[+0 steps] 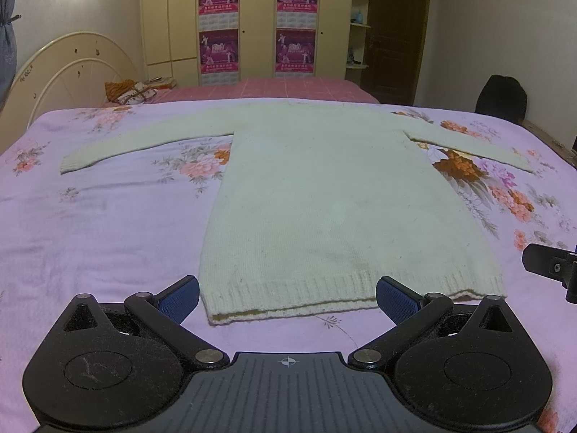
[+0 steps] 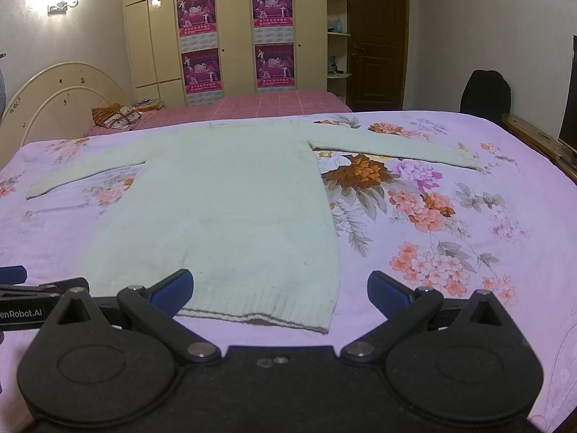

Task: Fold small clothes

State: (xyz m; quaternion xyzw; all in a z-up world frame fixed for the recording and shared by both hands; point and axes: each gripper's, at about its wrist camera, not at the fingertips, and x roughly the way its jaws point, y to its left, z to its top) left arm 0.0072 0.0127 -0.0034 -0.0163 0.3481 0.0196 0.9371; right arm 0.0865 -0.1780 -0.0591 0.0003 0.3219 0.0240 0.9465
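Observation:
A pale cream knitted sweater (image 1: 324,195) (image 2: 230,209) lies flat on the floral bedspread (image 1: 108,223), both sleeves spread out to the sides and its ribbed hem nearest me. My left gripper (image 1: 287,301) is open just in front of the hem, nothing between its blue pads. My right gripper (image 2: 279,294) is open too, hovering by the hem's right corner, holding nothing. The right gripper's edge shows at the far right of the left wrist view (image 1: 551,267). The left gripper's side shows at the left of the right wrist view (image 2: 21,288).
A second bed with a pink checked cover (image 1: 274,88) stands behind, bearing a cushion (image 1: 131,93). Wardrobes with posters (image 1: 252,21) and a brown door (image 1: 393,32) line the back wall. A dark chair (image 2: 485,92) and a wooden ledge (image 2: 533,140) stand on the right.

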